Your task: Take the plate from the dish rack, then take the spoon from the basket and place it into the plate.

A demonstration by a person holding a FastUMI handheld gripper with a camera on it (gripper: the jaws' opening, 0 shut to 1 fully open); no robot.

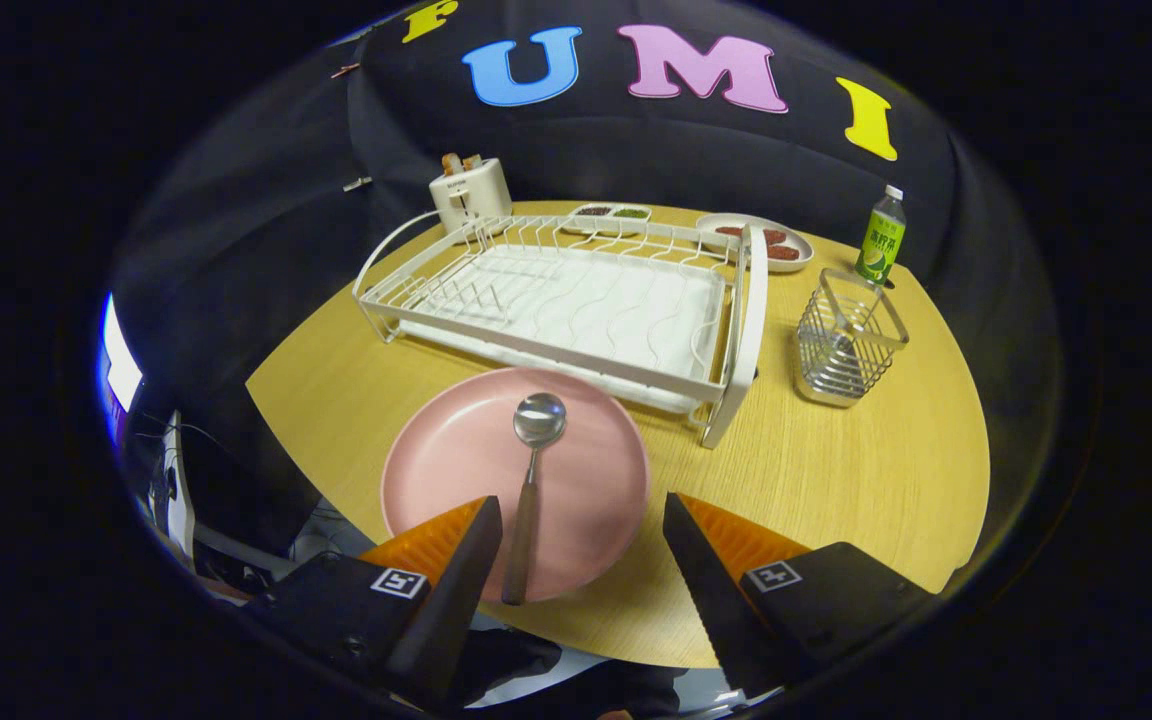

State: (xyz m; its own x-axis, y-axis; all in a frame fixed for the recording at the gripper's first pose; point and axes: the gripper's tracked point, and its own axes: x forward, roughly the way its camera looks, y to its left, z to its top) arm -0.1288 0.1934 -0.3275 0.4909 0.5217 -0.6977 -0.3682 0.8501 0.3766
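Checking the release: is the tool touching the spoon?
Apart. Gripper view: the tool is open, and the wooden-handled metal spoon lies free on the round pink plate.

**A mock kitchen table inside a recording booth**

The furnishings speak of a kitchen; a white dish rack (576,300) stands on a round wooden table (836,470), with a toaster (471,192) holding bread behind it, small dishes (614,214) of food, a drink bottle (881,238) and a wire basket (846,340) to one side; a pink plate (456,470) with a spoon (533,470) lies in front of the rack; yet black cloth (266,230) hangs all round in place of walls, and cables with a lit screen (118,365) show beyond the table's edge, so this is a staged set, not a home.
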